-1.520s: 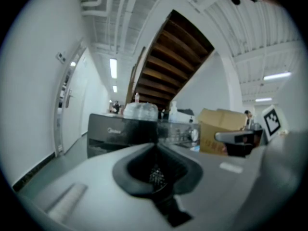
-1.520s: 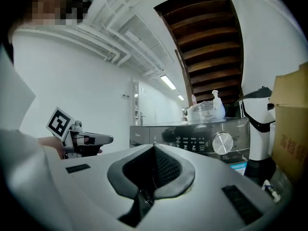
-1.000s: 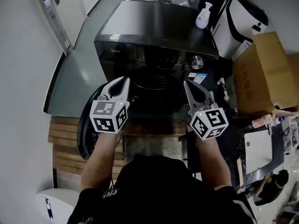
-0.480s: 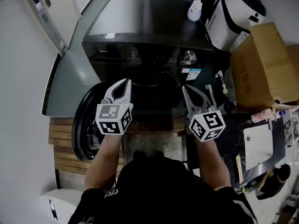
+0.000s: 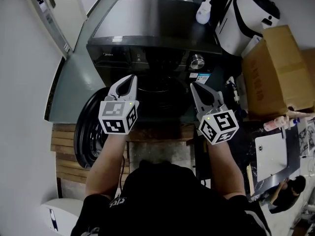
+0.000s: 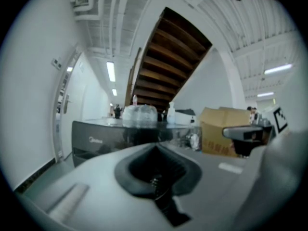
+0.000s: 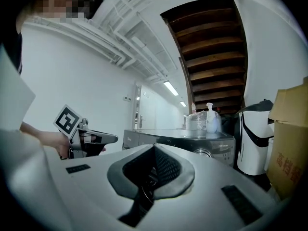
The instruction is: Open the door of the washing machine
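Black front-loading washing machine [image 5: 152,31]; its round door [image 5: 87,132] stands open at left. Left gripper [image 5: 131,78] and right gripper [image 5: 194,86] are clenched, empty.

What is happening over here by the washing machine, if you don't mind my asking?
A person stands facing the black washing machine, holding the left tongs and right tongs in front of its drum opening. Both tongs are shut and empty. The round door appears to be swung open to the left, and neither tongs grips it.
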